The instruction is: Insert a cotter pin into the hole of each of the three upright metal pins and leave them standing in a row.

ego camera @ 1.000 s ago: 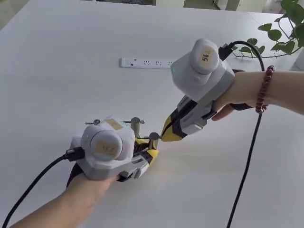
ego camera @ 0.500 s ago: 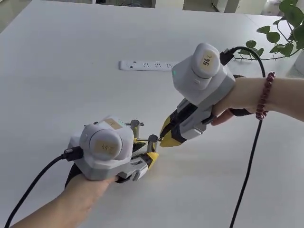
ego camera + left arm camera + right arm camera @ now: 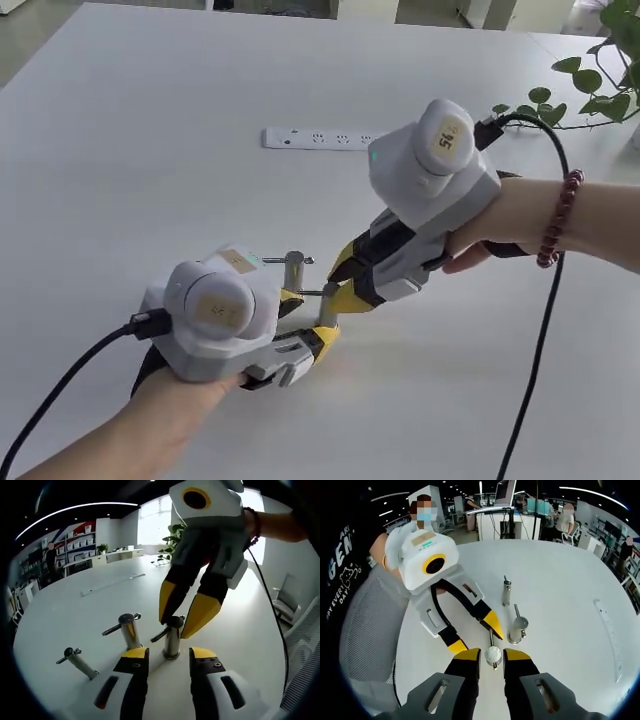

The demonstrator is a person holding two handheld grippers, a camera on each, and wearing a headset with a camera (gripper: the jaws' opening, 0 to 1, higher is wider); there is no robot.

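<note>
Three upright metal pins stand in a row on the white table (image 3: 150, 150), each with a cotter pin through its top. The left gripper view shows the far pin (image 3: 80, 663) leaning, the middle pin (image 3: 129, 630) and the near pin (image 3: 173, 638). My left gripper (image 3: 169, 653) is open, its jaws flanking the near pin's base with gaps. My right gripper (image 3: 492, 656) is open too, its yellow fingertips (image 3: 167, 598) straddling that pin's head (image 3: 493, 654) and the cotter pin (image 3: 491, 639). In the head view the near pin (image 3: 328, 296) sits between both grippers.
A white power strip (image 3: 320, 138) lies farther back on the table. A leafy plant (image 3: 590, 70) stands at the right rear corner. A black cable (image 3: 540, 330) trails from the right gripper across the table's right side.
The right gripper's jaws have parted and now sit on either side of the near pin's top, where the cotter pin rests. The left gripper has stayed by the pin.
</note>
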